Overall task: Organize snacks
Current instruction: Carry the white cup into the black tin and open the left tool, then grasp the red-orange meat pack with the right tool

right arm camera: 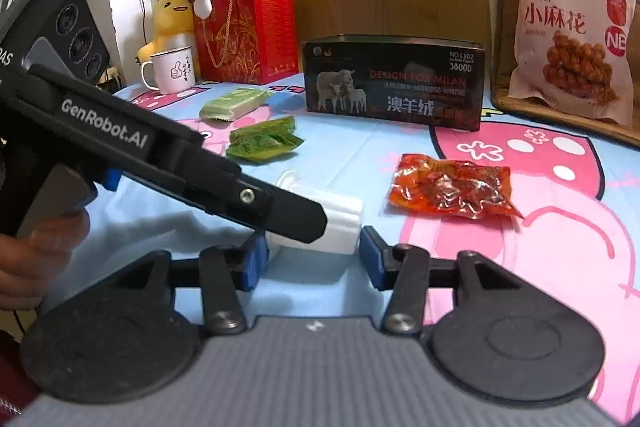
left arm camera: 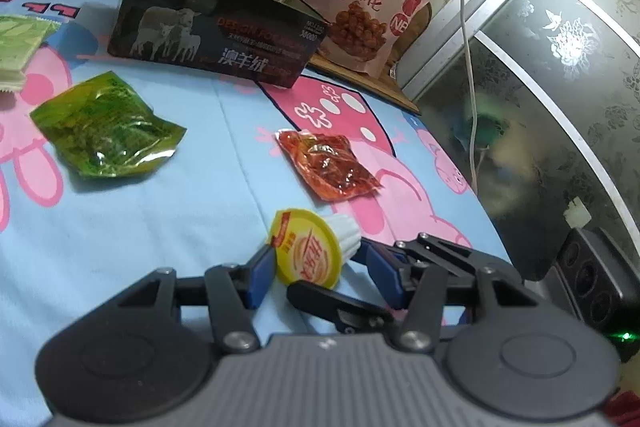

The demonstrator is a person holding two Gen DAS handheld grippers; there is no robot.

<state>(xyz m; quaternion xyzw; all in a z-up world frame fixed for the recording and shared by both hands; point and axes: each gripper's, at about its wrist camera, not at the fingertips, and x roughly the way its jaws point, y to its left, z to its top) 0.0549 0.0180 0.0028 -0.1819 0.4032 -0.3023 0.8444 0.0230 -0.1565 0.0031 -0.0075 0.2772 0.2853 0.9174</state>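
A small white jelly cup (left arm camera: 308, 255) with a yellow lid lies on its side on the cartoon bedsheet (left arm camera: 180, 207). My left gripper (left arm camera: 320, 267) is shut on it, one blue pad at the lid's rim and the other at the white body. In the right wrist view the left gripper's black finger (right arm camera: 296, 219) lies across the cup (right arm camera: 340, 223). My right gripper (right arm camera: 312, 255) is shut on the same cup, a pad against each side. A red snack packet (right arm camera: 452, 189) and a green one (right arm camera: 262, 141) lie farther out.
A dark open box (right arm camera: 394, 83) with sheep on it stands at the back. A pink snack bag (right arm camera: 568, 39) leans to its right. A pale green packet (right arm camera: 234, 103), a mug (right arm camera: 174, 71), a red gift box (right arm camera: 248, 31) and plush toys sit at the back left.
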